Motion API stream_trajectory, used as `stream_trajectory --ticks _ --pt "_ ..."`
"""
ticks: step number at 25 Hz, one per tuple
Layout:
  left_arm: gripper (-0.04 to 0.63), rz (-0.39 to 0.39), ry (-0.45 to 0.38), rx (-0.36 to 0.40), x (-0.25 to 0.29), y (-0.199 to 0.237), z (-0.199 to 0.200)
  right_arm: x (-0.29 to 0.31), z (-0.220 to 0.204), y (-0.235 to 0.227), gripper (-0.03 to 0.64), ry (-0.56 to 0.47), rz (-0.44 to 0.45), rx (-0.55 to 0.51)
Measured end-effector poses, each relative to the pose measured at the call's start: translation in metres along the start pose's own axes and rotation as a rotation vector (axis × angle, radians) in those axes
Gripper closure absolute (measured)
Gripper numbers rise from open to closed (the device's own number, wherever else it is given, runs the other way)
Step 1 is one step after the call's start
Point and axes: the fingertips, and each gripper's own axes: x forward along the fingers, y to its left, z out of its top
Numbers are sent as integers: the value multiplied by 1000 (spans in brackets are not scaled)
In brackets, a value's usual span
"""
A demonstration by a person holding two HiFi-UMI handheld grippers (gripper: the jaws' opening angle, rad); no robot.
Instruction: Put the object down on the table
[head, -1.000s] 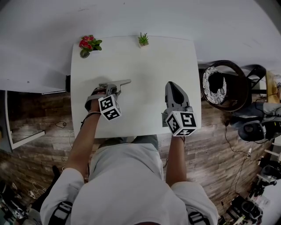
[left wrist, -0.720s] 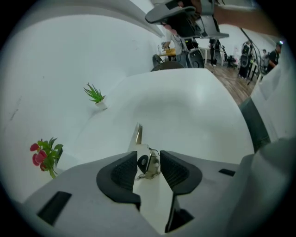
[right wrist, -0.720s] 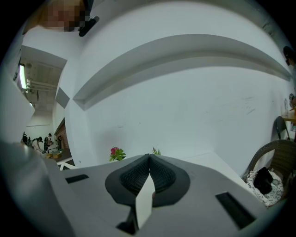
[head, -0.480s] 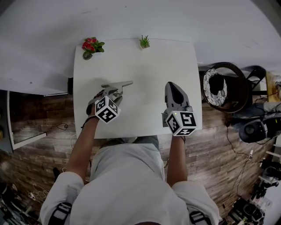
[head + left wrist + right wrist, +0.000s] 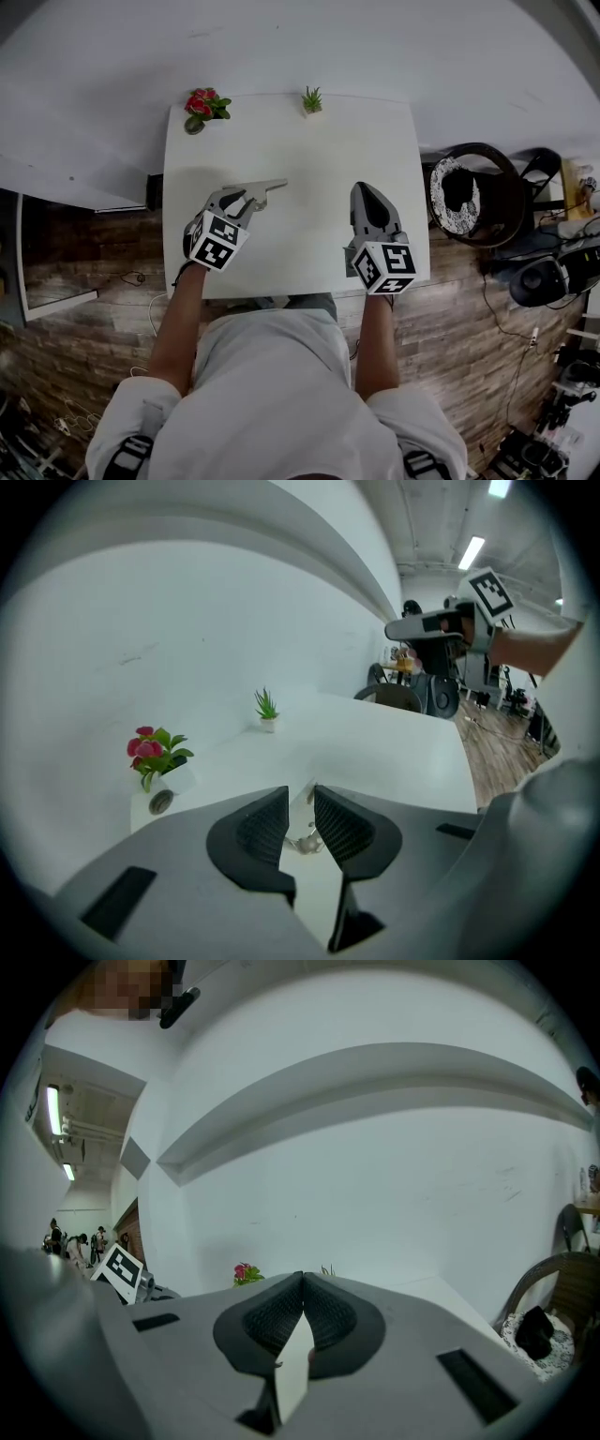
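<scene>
subject: a small pale, wiry object (image 5: 307, 842), too small to identify. it lies on the white bench (image 5: 319, 150), left of centre. it shows only in the left gripper view, through the gap between the jaws. the head view does not resolve it.

left gripper (image 5: 272, 186): tilted down toward the bench, tips aimed to the far right. its jaws have just been closing and now stand a narrow gap apart. nothing is pressed between the pads. the object sits on the bench surface beyond and below them, not in the grip.

governing relation: the object lies straight ahead of the left gripper (image 5: 301, 803), in line with the gap and lower than the tips. its spread appears to run across the gap rather than along it, though this is uncertain at that size.

right gripper (image 5: 362, 187): over the right part of the bench, well apart from the object, pointing at the far wall. in the right gripper view its jaws (image 5: 302, 1283) meet at the tips with nothing between them.

assessment: the left hand is clearly the nearer one. the put-down looks complete, since the object rests on the bench free of the pads. any withdrawal should go up and back along the gripper's own line, because a sideways sweep could catch the object.

other items: a red flower pot (image 5: 200, 105) and a small green plant (image 5: 311, 99) stand at the far edge, well clear.
</scene>
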Motion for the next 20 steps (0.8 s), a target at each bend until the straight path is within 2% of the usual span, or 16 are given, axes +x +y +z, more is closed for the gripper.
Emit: stream_trajectory --ticks 4,9,20 --pt "524 74 -85 -61 -25 14 15 -7 4 6 609 -3 0 -8" --pt "549 110 -165 -139 -54 26 29 -13 9 11 609 -17 -1 -6" --pt "574 240 -314 -128 -116 53 63 -28 16 19 609 -29 -17 -17"
